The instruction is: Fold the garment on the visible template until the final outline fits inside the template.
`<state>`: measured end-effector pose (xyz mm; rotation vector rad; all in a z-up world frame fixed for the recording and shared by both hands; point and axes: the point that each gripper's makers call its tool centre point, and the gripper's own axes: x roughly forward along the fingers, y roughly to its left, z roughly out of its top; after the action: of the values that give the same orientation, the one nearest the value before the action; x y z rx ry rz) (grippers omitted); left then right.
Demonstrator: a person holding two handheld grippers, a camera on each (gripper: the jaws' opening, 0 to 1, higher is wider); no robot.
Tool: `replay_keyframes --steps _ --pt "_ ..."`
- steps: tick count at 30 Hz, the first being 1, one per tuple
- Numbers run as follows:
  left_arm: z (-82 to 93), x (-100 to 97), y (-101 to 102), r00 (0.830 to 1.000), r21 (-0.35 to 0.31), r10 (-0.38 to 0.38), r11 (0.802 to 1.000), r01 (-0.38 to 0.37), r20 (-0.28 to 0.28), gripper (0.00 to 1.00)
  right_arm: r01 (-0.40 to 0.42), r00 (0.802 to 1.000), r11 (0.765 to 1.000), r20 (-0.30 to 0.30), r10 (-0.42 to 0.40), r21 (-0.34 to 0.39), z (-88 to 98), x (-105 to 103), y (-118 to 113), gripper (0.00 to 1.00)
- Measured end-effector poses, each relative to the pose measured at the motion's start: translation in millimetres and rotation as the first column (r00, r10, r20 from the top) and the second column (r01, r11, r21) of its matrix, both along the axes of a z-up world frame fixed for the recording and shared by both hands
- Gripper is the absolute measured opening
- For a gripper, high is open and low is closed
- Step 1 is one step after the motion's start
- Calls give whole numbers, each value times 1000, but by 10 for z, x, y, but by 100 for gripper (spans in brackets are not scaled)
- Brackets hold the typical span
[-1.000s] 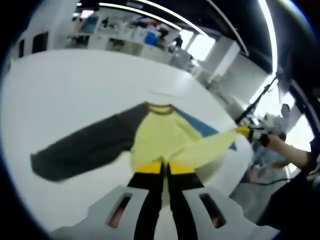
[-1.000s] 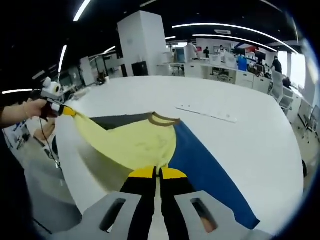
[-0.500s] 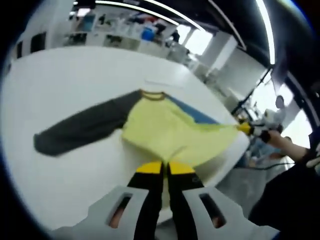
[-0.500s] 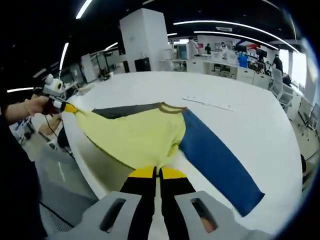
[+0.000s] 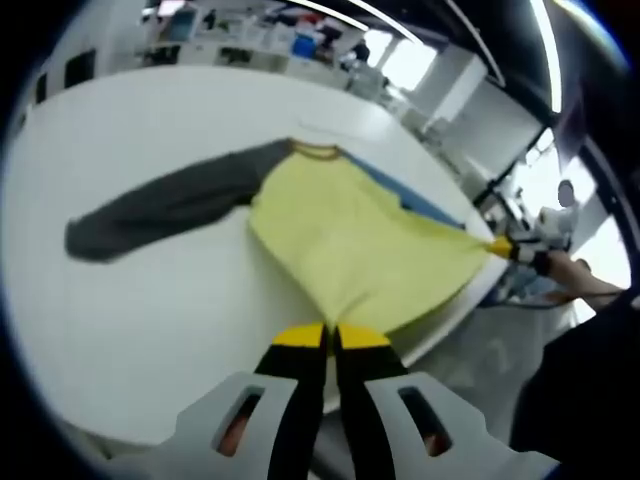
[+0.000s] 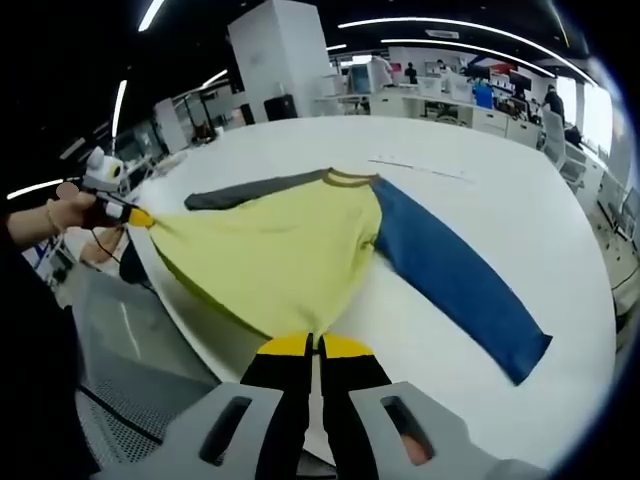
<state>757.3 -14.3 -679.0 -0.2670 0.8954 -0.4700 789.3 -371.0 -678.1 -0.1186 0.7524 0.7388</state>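
Garment [image 6: 285, 250] drawn back, hem past the table [image 6: 470, 140] edge.
Left gripper [image 5: 328, 335] and right gripper [image 6: 317, 345] each pinch a hem corner at 6 o'clock; sleeves now spread flatter.

Bright ceiling strip lighting, window glare, fisheye-warped softly blurred edges.

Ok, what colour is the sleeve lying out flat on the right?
Blue, the sleeve shows best in the right gripper view.

left gripper [image 5: 328, 338]: black fingers, yellow tips, grey slotted base | right gripper [image 6: 318, 347]: same
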Motion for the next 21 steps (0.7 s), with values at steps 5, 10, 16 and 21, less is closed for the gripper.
replay_keyframes --steps 5,10,16,21 --pt "-77 -54 32 1000 9 -6 1000 6 -17 0 2 1000 1000 -16 -2 1 -48 -78 9 3" --pt "-173 -129 28 999 25 -20 999 21 -36 0 5 999 1000 -38 -5 -3 -128 -158 5 3" --pt "-270 -194 20 998 30 -27 999 29 -59 0 0 998 1000 -67 -1 -15 -244 -252 -6 3" --pt "-334 -235 26 997 44 -34 998 37 -74 0 -2 996 1000 -87 1 -20 -334 -306 5 3"
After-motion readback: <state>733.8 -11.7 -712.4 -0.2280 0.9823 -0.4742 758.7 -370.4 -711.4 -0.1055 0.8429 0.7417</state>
